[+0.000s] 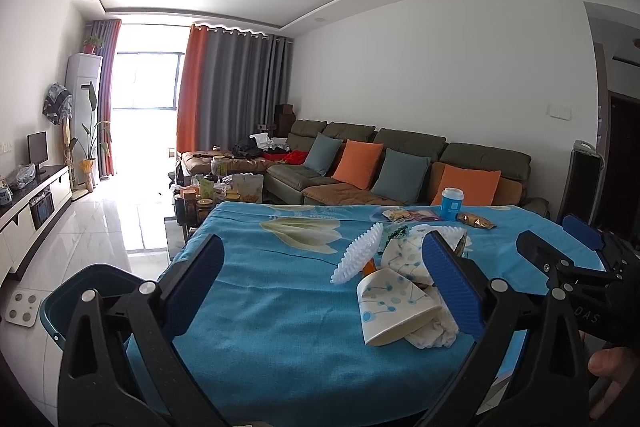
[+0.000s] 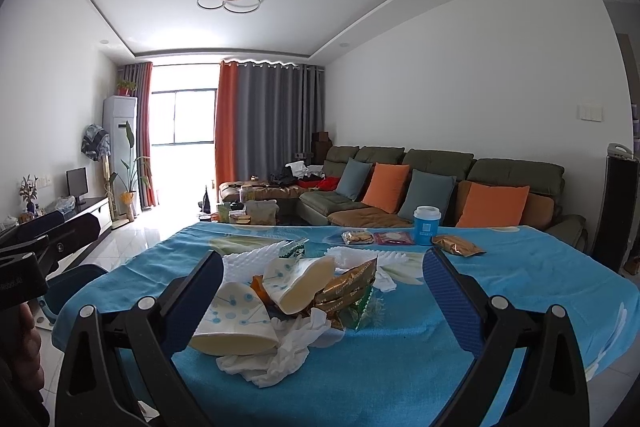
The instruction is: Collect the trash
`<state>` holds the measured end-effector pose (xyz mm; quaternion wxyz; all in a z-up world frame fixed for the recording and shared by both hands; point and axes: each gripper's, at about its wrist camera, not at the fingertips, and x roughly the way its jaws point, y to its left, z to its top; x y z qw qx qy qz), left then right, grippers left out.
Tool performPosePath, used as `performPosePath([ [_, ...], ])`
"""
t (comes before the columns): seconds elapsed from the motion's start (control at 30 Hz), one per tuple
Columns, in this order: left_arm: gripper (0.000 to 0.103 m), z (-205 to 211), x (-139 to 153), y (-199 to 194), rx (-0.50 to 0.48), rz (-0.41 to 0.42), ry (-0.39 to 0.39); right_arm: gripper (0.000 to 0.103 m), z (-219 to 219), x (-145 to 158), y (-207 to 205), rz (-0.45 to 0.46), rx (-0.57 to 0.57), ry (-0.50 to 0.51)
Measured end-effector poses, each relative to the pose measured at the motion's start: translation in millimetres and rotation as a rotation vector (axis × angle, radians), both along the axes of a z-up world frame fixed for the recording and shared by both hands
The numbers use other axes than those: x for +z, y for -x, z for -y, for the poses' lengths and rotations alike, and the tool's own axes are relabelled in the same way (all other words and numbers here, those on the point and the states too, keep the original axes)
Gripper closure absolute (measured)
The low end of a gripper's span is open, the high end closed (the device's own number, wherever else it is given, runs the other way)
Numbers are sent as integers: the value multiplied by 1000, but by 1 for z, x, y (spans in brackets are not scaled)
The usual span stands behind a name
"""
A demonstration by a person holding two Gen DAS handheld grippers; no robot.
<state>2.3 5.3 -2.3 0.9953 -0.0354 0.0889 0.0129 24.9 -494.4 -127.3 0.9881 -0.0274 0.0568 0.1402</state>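
Only left view shows bin [image 1: 60, 307].

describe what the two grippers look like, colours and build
Both match: the left gripper and right gripper have black plastic scissor-style linkage arms with silver rivets at the pivots, and flat rectangular jaws faced with ribbed blue pads. White lettering marks the right gripper's body in the left view. No cables show.

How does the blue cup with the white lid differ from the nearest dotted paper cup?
The blue cup with the white lid stands upright; the flattened white paper cup with blue dots lies on its side. The blue cup keeps its round shape and is capped; the dotted one is crushed, its mouth open. The blue cup sits apart near the table's far edge; the dotted one lies in the trash pile. Both rest on the blue floral tablecloth.
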Motion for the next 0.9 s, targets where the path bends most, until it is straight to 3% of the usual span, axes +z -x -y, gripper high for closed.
performPosePath([
  [0.9, 6, -2, 0, -4, 3, 9, 7, 7, 2, 1, 0, -1, 2, -2],
])
